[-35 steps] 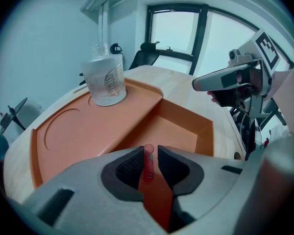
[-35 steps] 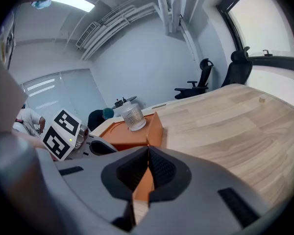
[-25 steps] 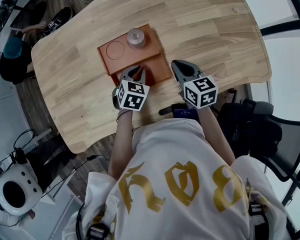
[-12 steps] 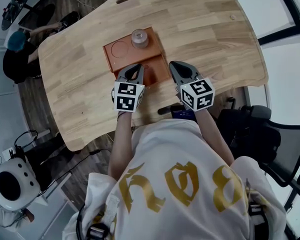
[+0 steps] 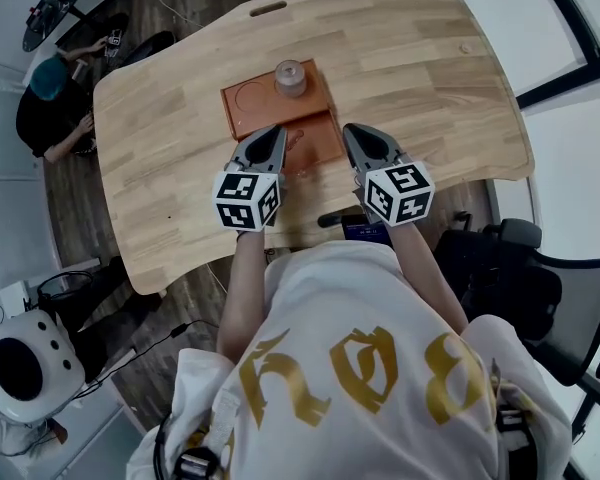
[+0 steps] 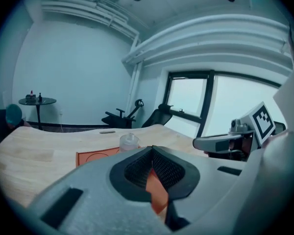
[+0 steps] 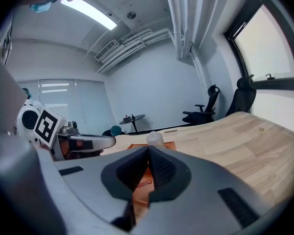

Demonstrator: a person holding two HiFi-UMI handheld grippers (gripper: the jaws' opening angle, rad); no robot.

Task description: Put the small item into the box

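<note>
An orange box (image 5: 255,108) lies open and flat on the wooden table (image 5: 430,78). A small clear jar (image 5: 291,76) stands on its far right corner, beside a round recess. My left gripper (image 5: 272,134) is shut and empty, its tips over the box's near half. My right gripper (image 5: 352,133) is shut and empty too, just off the box's near right edge. In the left gripper view the jar (image 6: 129,142) and the box (image 6: 93,156) lie beyond the shut left gripper (image 6: 152,151). In the right gripper view the jar (image 7: 155,138) stands ahead of the shut right gripper (image 7: 148,152).
A dark phone (image 5: 370,230) lies at the table's near edge by my body. A black office chair (image 5: 520,268) stands to the right. A person (image 5: 55,98) sits on the floor beyond the table's left end. A white round device (image 5: 20,368) is at the lower left.
Both grippers stay shut at the box's near side. The left gripper's cube has drawn back a little towards my body. The head view has shifted slightly.
</note>
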